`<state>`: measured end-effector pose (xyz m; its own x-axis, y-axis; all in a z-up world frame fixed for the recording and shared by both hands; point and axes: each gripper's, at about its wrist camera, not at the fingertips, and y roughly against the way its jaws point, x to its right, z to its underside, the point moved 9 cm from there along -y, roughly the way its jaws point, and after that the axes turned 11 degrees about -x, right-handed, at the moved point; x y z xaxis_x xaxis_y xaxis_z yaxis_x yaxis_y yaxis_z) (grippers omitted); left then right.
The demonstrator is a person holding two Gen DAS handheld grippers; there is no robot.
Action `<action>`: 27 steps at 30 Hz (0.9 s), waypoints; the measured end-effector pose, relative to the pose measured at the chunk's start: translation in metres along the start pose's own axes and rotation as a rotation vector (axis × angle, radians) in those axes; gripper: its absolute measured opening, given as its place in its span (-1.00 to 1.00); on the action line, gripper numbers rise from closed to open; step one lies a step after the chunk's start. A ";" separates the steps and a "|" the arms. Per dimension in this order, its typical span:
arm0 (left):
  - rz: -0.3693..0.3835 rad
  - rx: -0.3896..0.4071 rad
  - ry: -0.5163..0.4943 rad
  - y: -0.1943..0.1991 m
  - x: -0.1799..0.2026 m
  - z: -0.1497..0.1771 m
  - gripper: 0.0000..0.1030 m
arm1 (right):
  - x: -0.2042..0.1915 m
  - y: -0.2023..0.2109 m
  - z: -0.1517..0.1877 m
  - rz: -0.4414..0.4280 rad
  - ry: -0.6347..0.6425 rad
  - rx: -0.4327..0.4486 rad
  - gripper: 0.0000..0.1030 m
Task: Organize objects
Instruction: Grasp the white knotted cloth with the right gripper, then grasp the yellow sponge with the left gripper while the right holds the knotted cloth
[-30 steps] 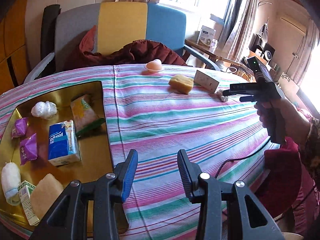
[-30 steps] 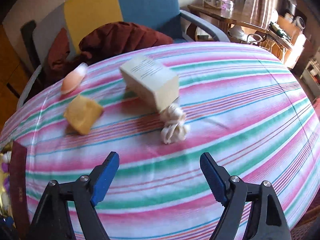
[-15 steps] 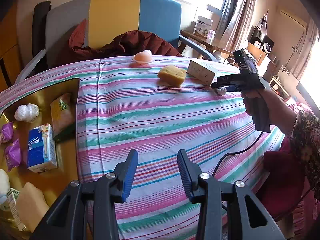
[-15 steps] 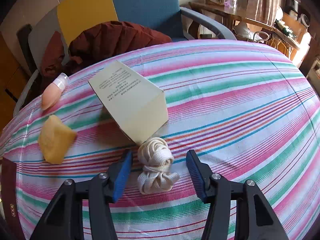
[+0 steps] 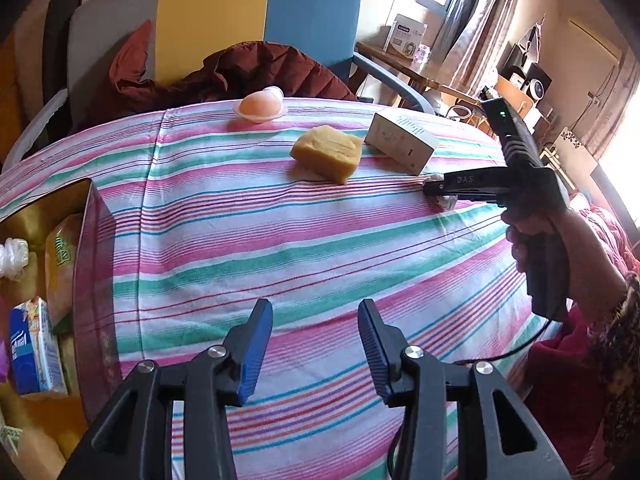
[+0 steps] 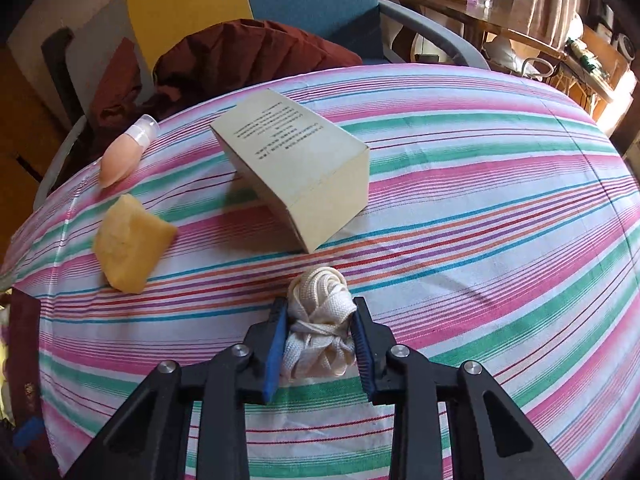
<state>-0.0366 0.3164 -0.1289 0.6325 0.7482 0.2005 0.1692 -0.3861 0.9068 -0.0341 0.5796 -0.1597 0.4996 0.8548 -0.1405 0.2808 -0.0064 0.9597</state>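
**A:** Your right gripper (image 6: 318, 322) had just been closing, and its blue pads were pressed on both sides of the white lace bundle (image 6: 320, 320). So it was gripping the bundle. The bundle still lay on the striped tablecloth (image 6: 480, 240).

**B:** And my left gripper (image 5: 316, 334)?

**A:** Its jaws had just opened a little. Nothing was between them. It hung over bare cloth, pointing down at the table.

**B:** What was close to the bundle?

**A:** The cream box (image 6: 296, 176) sat just behind it, tipped up on one edge. They were near each other but not touching. The yellow sponge (image 6: 130, 240) was off to the left, and the pink egg toy (image 6: 120, 156) in its clear cup was farther back, near the table's edge.

**B:** Where did the things go?

**A:** I think they went in the gold tray (image 5: 86, 216). It stood at the left side of the table, well apart from the bundle. It already held a blue tissue pack (image 5: 34, 348), a green packet (image 5: 64, 260) and a white crumpled thing (image 5: 14, 256).

**B:** So which step was I on?

**A:** You were picking up the bundle. The sponge, box and egg toy were still waiting.

**B:** What did the next move need?

**A:** You needed to lift straight up, so you didn't bump the tipped box. The bundle was soft and loose, so a loop could slip out. Then you had to carry it across to the tray.
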 end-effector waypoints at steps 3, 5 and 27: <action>-0.029 -0.006 0.011 -0.013 -0.001 -0.021 0.02 | -0.001 0.000 0.004 -0.003 0.004 -0.010 -0.39; -0.051 0.009 0.016 -0.019 0.000 -0.039 0.18 | 0.000 0.000 0.003 -0.012 -0.003 -0.015 -0.39; -0.223 0.110 -0.276 -0.104 0.035 -0.160 0.67 | -0.007 0.001 0.004 -0.071 0.003 -0.046 -0.34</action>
<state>-0.1536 0.4691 -0.1569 0.7487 0.6522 -0.1185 0.3966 -0.2974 0.8685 -0.0336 0.5717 -0.1588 0.4771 0.8540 -0.2077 0.2774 0.0779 0.9576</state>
